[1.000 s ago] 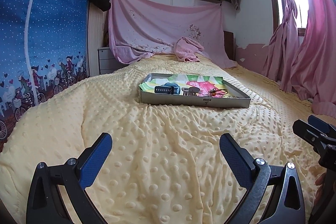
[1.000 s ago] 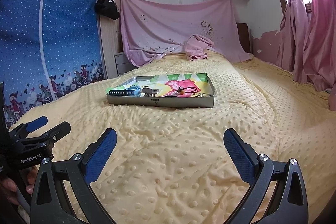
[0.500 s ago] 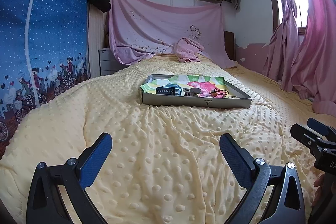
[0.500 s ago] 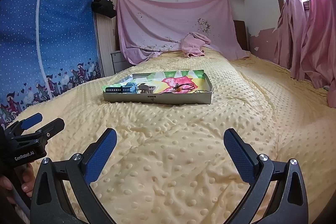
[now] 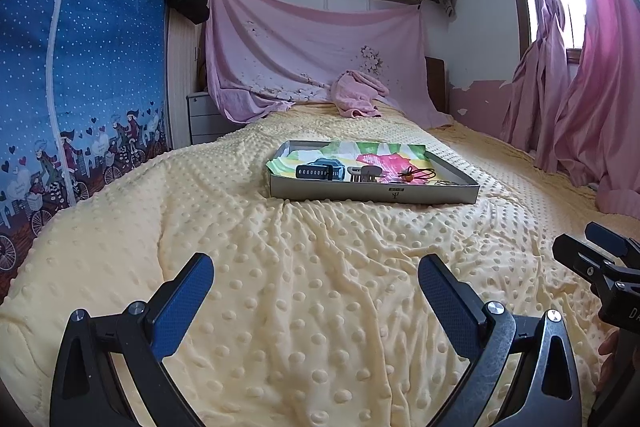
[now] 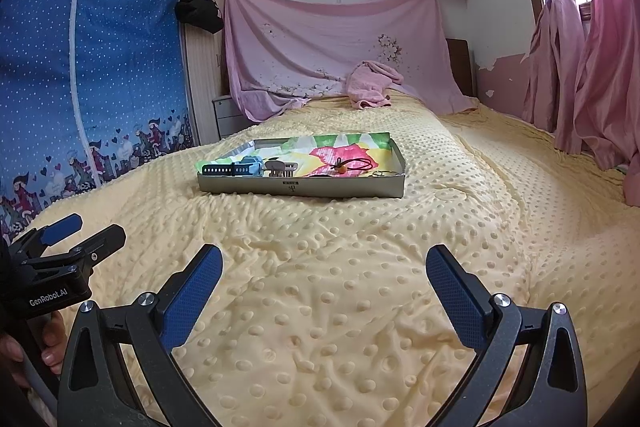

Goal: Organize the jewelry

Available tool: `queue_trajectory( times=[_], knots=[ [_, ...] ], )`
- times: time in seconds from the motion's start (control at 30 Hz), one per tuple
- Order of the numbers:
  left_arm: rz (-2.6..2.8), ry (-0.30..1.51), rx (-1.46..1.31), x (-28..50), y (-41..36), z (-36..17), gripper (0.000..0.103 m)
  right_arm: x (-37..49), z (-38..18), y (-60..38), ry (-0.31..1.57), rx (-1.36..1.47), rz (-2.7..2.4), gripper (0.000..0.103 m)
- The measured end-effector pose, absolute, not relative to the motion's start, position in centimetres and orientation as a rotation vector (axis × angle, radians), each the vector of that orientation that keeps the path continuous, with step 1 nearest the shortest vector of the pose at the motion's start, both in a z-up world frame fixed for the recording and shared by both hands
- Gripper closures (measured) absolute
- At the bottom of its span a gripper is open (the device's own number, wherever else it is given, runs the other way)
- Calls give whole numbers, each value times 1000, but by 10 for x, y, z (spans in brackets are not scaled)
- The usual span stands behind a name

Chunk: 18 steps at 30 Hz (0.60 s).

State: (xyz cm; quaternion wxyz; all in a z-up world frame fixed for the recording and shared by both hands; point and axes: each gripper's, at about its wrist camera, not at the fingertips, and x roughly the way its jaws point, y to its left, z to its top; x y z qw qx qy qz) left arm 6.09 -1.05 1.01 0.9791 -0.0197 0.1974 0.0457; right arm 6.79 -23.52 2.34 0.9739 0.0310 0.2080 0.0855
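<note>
Left tool (image 5: 316, 277) and right tool (image 6: 324, 267) both hover with jaws spread wide and empty over the yellow dotted blanket (image 5: 320, 307), well short of the shallow grey tray (image 5: 374, 193) lying flat mid-bed. Inside the tray, on a colourful floral liner (image 6: 340, 153): blue watch (image 5: 320, 169) at left end, grey hair claw clip (image 5: 364, 174) just right of it, black cord with orange bead (image 5: 412, 175) further right.

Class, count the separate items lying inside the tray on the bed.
4: watch at the left, hair claw beside it, beaded cord right of centre, thin metal piece far right. Others may hide.
</note>
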Motion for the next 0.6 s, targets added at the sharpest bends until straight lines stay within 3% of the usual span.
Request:
queue_trajectory(
  times=[0.6],
  knots=[
    [91,400,-43,61,-10,9,0,68,24,-235,419,61,172,3]
  ],
)
